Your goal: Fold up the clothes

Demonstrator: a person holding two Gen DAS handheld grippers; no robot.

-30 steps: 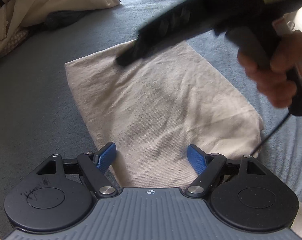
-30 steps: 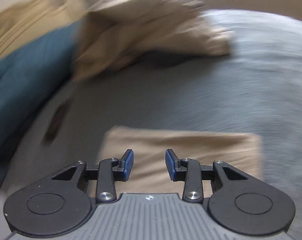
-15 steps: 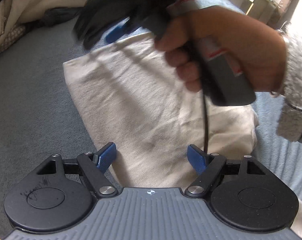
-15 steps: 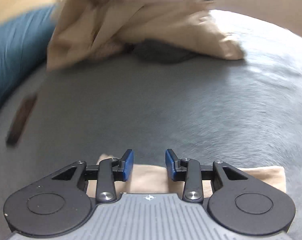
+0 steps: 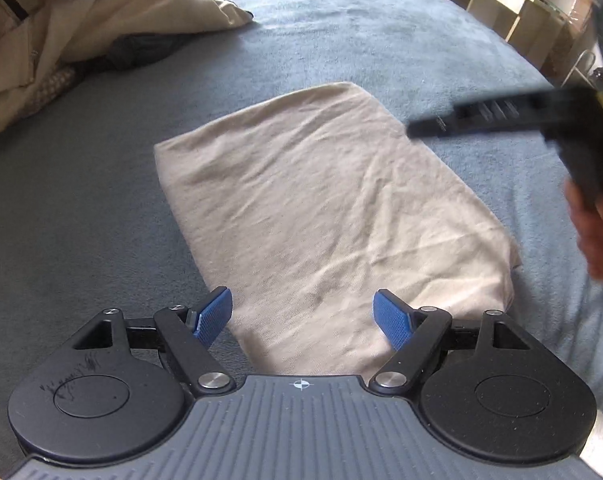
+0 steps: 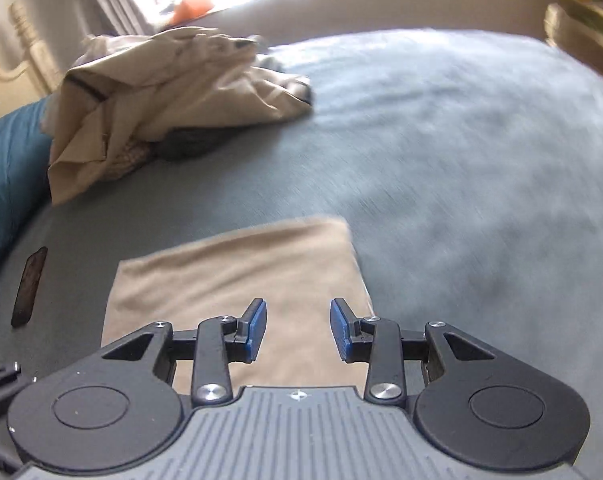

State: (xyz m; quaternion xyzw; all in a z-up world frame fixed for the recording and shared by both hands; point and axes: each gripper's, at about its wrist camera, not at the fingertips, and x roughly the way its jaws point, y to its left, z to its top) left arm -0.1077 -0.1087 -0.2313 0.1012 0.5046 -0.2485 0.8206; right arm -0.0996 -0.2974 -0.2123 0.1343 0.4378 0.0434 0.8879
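A folded beige cloth [image 5: 325, 208] lies flat on the grey-blue bed cover [image 5: 381, 32]. It also shows in the right wrist view [image 6: 237, 272]. My left gripper [image 5: 303, 316] is open and empty, just above the cloth's near end. My right gripper [image 6: 297, 330] is open and empty, above the cloth's near right part. The right gripper's black body [image 5: 513, 120] shows blurred at the right edge of the left wrist view, held in a hand, beside the cloth's right edge.
A heap of unfolded beige and dark clothes [image 5: 61, 28] lies at the far left of the bed, also in the right wrist view [image 6: 173, 96]. A blue pillow [image 6: 5, 168] and a dark flat object [image 6: 29, 286] lie left. Wooden furniture [image 5: 513, 12] stands far right.
My right gripper has swung from over the cloth's middle back to its right side. The right view has pulled back and shows more of the cloth. My left gripper has stayed put.
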